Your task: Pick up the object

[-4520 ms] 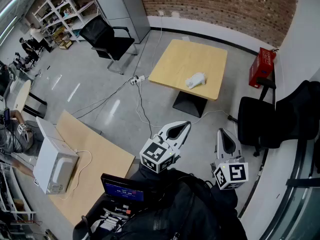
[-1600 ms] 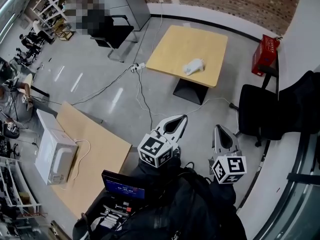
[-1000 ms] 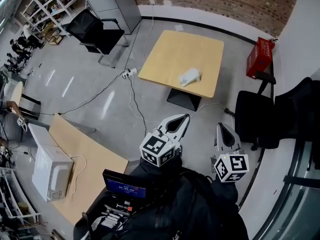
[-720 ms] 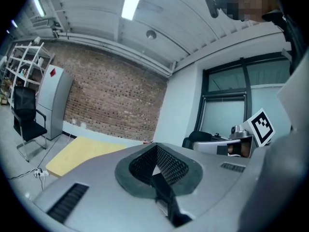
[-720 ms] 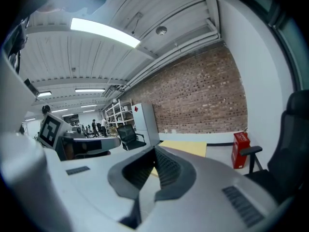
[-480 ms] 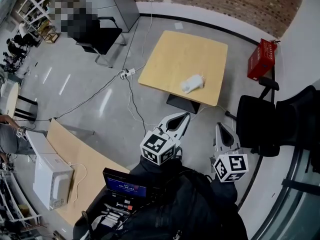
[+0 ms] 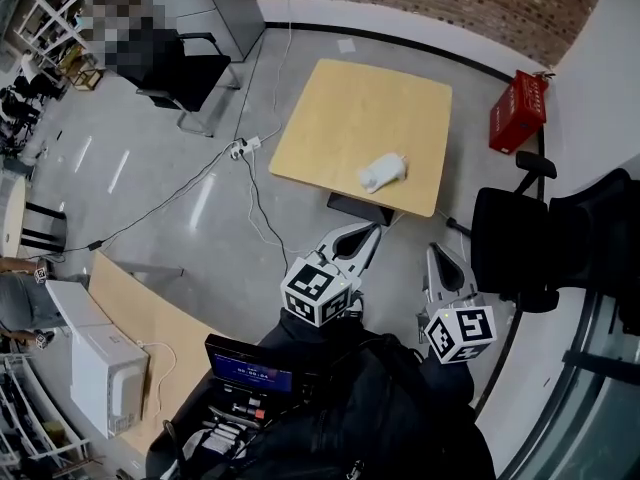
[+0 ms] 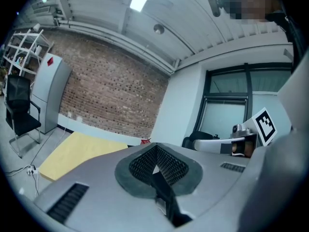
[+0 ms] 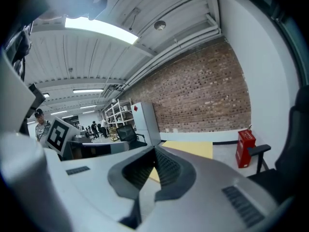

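A white, crumpled-looking object (image 7: 383, 171) lies near the right front edge of a square wooden table (image 7: 340, 118). Both grippers hang over the floor short of that table, pointing toward it. My left gripper (image 7: 373, 228) is just short of the table's near edge, its jaws shut with nothing between them. My right gripper (image 7: 437, 251) is beside it on the right, also shut and empty. In the left gripper view the closed left gripper (image 8: 155, 151) hides the object; only the table (image 8: 72, 151) shows. The right gripper view shows the closed right gripper (image 9: 154, 151) and a strip of table (image 9: 193, 149).
A black office chair (image 7: 515, 248) stands right of the grippers, a red box (image 7: 518, 113) by the wall behind it. Another black chair (image 7: 170, 63) is at far left. Cables and a power strip (image 7: 240, 148) cross the floor. A second table with a white microwave (image 7: 105, 378) is at lower left.
Both grippers have moved toward the wooden table; the table and white object sit closer and lower in the head view. The jaws stay shut and empty.
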{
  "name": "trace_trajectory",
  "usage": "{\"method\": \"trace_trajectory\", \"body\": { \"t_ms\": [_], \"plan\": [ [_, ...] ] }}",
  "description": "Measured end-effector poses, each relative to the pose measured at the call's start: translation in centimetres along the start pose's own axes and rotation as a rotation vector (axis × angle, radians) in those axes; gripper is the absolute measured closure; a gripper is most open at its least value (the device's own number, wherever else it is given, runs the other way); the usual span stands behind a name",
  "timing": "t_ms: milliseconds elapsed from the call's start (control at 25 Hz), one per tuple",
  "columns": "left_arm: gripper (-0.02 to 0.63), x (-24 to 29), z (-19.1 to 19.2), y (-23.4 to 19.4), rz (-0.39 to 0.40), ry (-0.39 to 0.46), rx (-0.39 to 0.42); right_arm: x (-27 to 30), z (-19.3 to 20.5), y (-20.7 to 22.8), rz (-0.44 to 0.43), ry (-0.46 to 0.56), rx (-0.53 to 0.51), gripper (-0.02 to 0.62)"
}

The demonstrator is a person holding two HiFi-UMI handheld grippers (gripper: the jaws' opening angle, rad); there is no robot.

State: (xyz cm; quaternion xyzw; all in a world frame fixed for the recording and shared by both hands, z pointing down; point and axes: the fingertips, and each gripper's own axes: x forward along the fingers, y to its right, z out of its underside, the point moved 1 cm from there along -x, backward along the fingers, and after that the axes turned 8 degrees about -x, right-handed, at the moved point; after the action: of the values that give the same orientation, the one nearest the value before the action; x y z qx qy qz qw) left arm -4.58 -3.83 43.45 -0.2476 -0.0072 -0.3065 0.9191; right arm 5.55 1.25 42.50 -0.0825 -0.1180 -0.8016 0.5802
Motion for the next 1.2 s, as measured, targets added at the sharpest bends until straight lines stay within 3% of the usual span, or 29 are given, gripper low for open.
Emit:
{"method": "trace_trajectory", "body": {
  "t_ms": [280,440,600,840,1200],
  "plan": [
    [0.606,2.2,0.5,-1.3,-0.001,-0.037,-0.035,1.3,0.9,1.7,0.008,-0.054,0.028,0.591],
    [0.606,4.1,0.9,-1.8,-0.02,-0.053,-0.04,2.6,2.3,3.9,-0.004,-0.077,0.097,0.591],
    [0.606,6.1,-0.1,-3.5,-0.084,-0.038,-0.029,5.1,2.3,6.1,-0.052,-0.081,0.108,0.591],
    [0.606,8.4,-3.9,-5.4,-0.167,0.014,0.009,9.1,-0.7,8.3,-0.128,-0.037,0.088,0.591],
    [0.606,11.6,-3.9,-7.1,-0.249,0.006,0.008,12.9,-0.1,11.2,-0.227,-0.066,0.112,0.591]
  ]
}}
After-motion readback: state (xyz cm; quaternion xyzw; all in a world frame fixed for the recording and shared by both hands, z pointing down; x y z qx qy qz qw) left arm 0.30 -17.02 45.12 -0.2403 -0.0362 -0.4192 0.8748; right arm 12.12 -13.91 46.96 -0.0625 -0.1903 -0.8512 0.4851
